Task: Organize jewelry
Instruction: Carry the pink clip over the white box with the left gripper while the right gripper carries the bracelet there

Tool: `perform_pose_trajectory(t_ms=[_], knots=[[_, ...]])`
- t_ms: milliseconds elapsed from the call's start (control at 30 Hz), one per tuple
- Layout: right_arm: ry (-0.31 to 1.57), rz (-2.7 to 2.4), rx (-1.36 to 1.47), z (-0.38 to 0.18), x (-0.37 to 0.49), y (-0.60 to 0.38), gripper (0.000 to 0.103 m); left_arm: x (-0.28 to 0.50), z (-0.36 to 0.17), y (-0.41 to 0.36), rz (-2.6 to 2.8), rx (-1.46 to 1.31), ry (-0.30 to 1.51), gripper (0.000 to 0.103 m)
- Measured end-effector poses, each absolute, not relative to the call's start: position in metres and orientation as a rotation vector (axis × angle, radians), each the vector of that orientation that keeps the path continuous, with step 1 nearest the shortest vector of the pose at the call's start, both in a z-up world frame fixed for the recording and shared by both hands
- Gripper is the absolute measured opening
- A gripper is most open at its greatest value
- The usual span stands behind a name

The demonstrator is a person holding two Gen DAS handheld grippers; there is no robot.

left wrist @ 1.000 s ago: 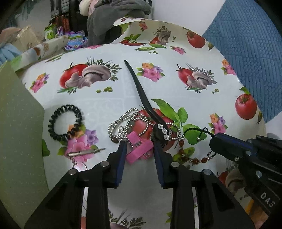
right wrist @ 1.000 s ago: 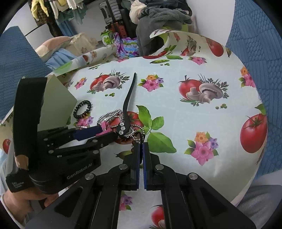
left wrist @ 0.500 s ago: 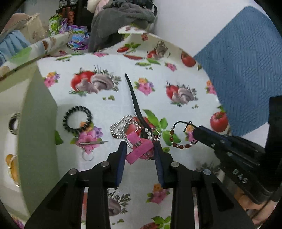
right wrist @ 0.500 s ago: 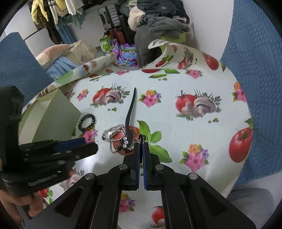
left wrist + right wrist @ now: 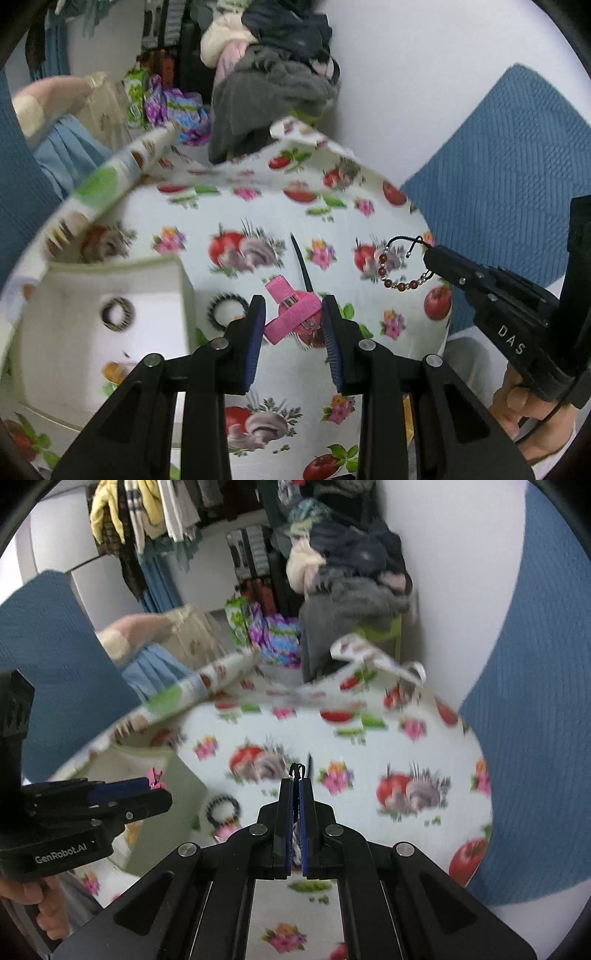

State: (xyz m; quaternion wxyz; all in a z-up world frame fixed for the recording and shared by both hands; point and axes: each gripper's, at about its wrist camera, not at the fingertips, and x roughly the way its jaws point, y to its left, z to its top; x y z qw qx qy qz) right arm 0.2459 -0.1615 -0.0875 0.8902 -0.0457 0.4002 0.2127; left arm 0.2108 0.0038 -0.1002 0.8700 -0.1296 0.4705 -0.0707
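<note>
The left gripper (image 5: 293,319) holds a pink hair clip (image 5: 291,312) between its blue pads, jaws partly open and pressed on the clip's two ends, clear above the table (image 5: 266,373). The right gripper (image 5: 295,805) has its jaws fully closed on the black cord of a beaded bracelet (image 5: 400,271); in the left wrist view the brown and silver beads hang in a loop from its tip, in the air over the table's right edge (in its own view only the cord's knot shows above the pads). A hand (image 5: 532,410) grips that gripper's handle at the lower right.

On the flowered tablecloth below, a black coiled hair tie (image 5: 225,310) lies just left of the left gripper's left finger, and a long black hair clip (image 5: 303,266) shows beyond the pink one, toward the middle of the table. At the table's left edge stands an open pale box (image 5: 110,325), with a dark ring-shaped piece (image 5: 118,314) and something orange inside (both blurred). The tablecloth curls up at the far edge. Behind it sit a heap of grey and dark clothes (image 5: 273,85) and a blue textured cushion (image 5: 509,155) to the right.
</note>
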Motion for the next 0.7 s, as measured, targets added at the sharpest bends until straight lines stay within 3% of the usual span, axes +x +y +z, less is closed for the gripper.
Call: perform_pose_trajectory(t_ms=[367,700], knots=[[0.706,0.479,-0.111,-0.014,0.236,-0.104,0.000,0.199,-0.031,0.055,-0.094,-0.235,0.876,0.032],[0.712,0.532,-0.053,-0.009,0.225,-0.050,0.001,0.172,-0.028,0.121,-0.006,-0.254,0.844,0.032]])
